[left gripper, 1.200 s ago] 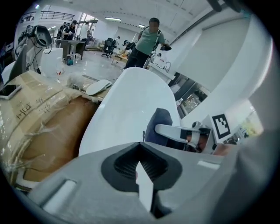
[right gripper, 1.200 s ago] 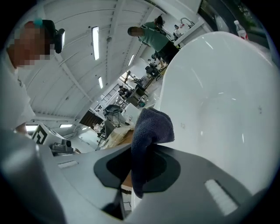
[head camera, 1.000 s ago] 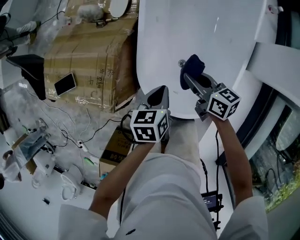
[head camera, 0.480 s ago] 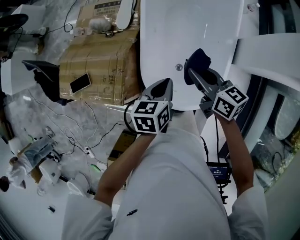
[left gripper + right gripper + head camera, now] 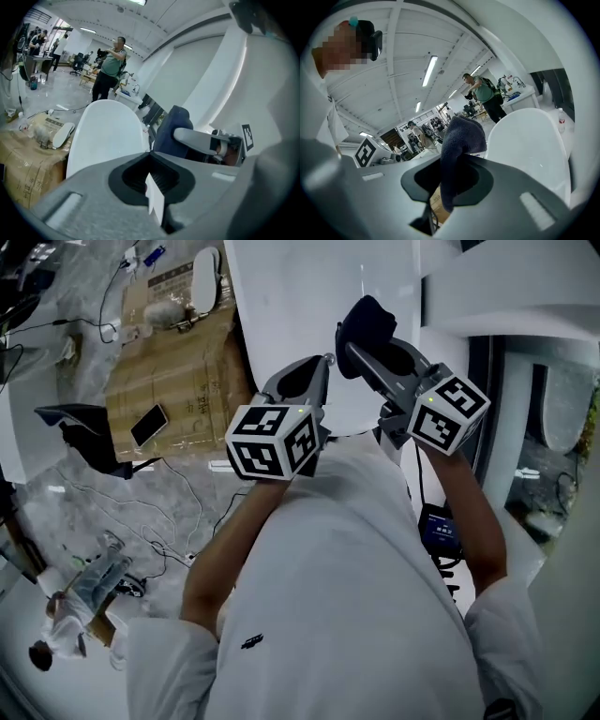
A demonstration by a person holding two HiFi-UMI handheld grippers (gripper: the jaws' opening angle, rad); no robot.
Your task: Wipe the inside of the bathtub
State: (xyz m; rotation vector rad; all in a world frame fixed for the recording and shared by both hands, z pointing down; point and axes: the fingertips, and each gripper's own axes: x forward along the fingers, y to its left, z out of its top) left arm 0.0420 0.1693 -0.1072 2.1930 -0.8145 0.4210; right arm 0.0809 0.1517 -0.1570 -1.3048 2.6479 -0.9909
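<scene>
Cloth [image 5: 367, 320], dark blue and soft, hangs bunched from the right tool [image 5: 356, 345], whose jaws are pressed together on it; in the right gripper view a fold of it droops down through the tool's opening [image 5: 457, 161]; the left tool [image 5: 319, 367] has its jaws together with nothing between them, as the left gripper view shows [image 5: 149, 154].

Bathtub [image 5: 300, 296] lies straight ahead of both tools, its long axis running away from the person; its near end sits just under the tool tips; the right tool is the nearer to the basin, with the cloth over the near part of the inside, while the left tool hovers by the tub's near left rim.

Judging from the right gripper view, which looks up toward the ceiling with the tub [image 5: 529, 145] off to the right, the cloth is probably held off the surface, so the coming move likely calls for tipping the right tool down and forward onto the white inner wall; contact itself I cannot confirm.

Surface is smooth glossy white, likely slick under the cloth; beside the tub's left rim a cardboard box [image 5: 178, 362] stands on the floor with a phone [image 5: 148, 425] on it; cables [image 5: 169, 512] trail across the floor.
</scene>
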